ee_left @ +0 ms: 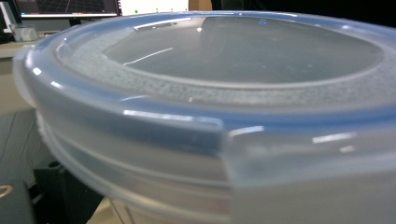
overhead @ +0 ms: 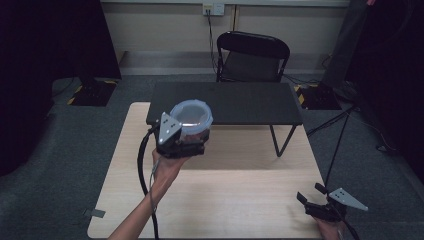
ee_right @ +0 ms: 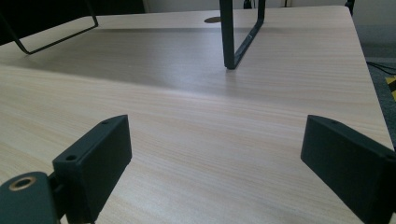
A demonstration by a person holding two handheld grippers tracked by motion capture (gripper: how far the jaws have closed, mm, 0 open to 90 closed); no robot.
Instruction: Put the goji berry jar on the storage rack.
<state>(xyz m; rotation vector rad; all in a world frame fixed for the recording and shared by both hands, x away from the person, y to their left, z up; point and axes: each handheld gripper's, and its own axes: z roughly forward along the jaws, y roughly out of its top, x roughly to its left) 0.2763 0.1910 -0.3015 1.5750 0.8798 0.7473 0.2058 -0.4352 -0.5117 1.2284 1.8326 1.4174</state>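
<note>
From the high view I see my left hand-held gripper (overhead: 192,142) raised above the tabletop (overhead: 225,200), forearm reaching up from the bottom edge, wrist bent. It grips a round translucent container (overhead: 191,120) with a bluish lid, lifted in front of a dark shelf (overhead: 225,102) standing on the tabletop. My right hand-held gripper (overhead: 312,194) sits low at the near right corner, jaws spread, holding nothing.

In the left gripper view, the container's lid (ee_left: 224,70) sits right against the camera, tilted slightly.

In the right gripper view, the 2 black jaws stand wide apart over bare wood, facing the shelf's leg (ee_right: 238,35).
</note>
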